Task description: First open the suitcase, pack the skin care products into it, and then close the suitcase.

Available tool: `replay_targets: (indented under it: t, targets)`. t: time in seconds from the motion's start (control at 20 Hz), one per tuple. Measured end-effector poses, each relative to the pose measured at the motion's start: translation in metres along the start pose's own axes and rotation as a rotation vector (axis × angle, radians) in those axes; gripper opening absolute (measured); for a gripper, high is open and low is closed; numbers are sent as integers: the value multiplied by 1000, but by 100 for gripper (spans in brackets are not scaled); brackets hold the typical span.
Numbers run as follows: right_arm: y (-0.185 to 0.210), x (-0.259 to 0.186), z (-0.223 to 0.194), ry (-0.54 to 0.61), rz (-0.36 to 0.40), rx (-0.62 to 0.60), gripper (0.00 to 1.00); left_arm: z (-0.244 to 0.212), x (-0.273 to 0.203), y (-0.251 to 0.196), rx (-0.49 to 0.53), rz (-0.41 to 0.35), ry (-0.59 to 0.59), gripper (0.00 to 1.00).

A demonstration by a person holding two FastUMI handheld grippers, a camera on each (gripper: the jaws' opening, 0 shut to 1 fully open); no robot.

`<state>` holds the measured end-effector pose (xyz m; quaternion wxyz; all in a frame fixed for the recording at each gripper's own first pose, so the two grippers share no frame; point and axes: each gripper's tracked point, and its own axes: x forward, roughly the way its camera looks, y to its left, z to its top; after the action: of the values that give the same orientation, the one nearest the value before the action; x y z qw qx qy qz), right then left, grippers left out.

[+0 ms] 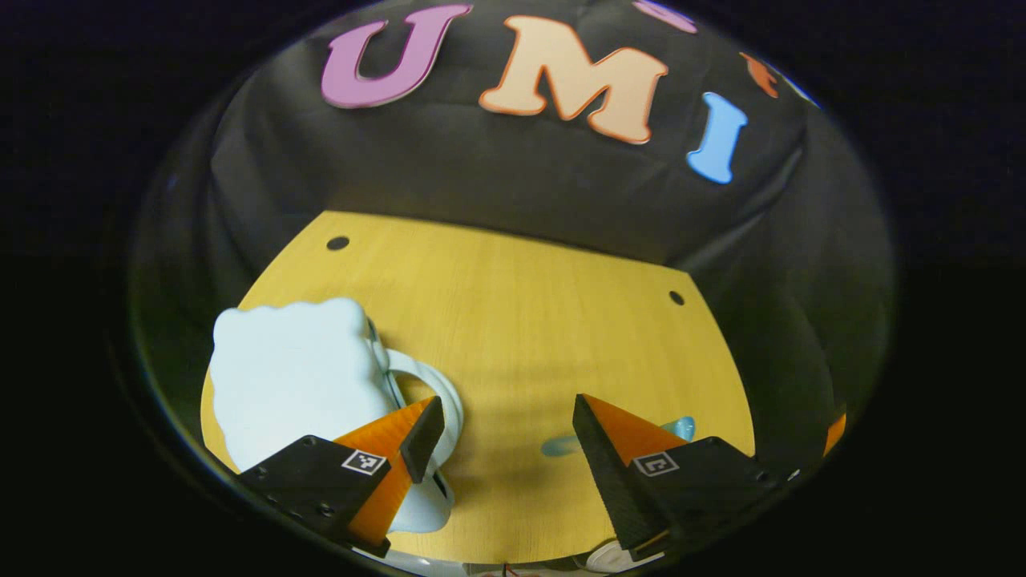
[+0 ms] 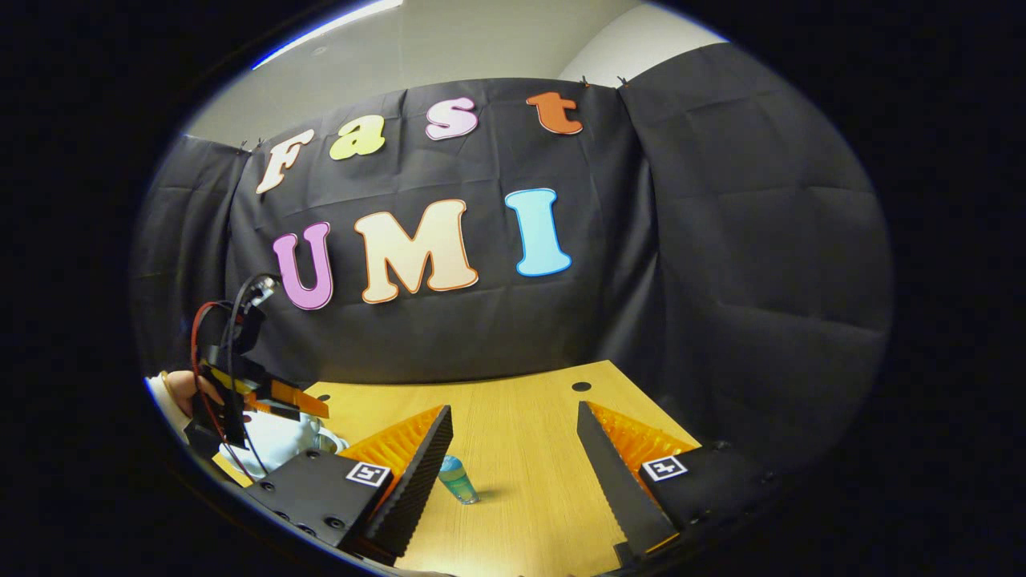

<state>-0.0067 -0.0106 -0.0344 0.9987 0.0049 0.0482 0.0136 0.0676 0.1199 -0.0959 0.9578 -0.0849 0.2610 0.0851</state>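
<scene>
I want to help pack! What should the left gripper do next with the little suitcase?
Probably ease left, onto the suitcase, to open it. The left gripper is open, the case looks shut, and the bottle waits on the table.

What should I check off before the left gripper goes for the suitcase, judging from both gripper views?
1. Left gripper open: ok, fingers spread wide with nothing between them.
2. Right gripper open and free: ok, nothing held.
3. Suitcase in reach of the left gripper: ok, the pale blue case lies just ahead of its left finger.
4. Suitcase opened: not ok, it looks closed; its latch or zip cannot be told.
5. Skin care bottle ready for packing: ok, it stands upright on the table, apart from the case.
6. Other products accounted for: cannot tell.
</scene>
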Motion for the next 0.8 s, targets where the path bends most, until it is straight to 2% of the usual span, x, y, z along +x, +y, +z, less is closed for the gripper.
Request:
replay_targets:
  t: [0.1, 0.15, 0.2, 0.4, 0.6, 0.8]
  targets:
    - [-6, 1, -3, 9, -7, 6, 98, -5, 20, 15, -27, 35, 83, 95]
    - [-10, 2, -4, 13, -14, 8, 94, -6, 28, 23, -30, 66, 115, 95]
    - [-13, 2, -7, 20, -19, 10, 98, -10, 33, 30, -26, 92, 148, 95]
    - [-28, 5, -16, 54, -47, 29, 98, -21, 64, 44, -59, 145, 258, 94]
    - [-43, 8, -23, 76, -77, 45, 98, -37, 82, 48, -76, 172, 379, 82]
    - [-55, 10, -27, 88, -103, 51, 98, -45, 93, 54, -72, 210, 439, 71]
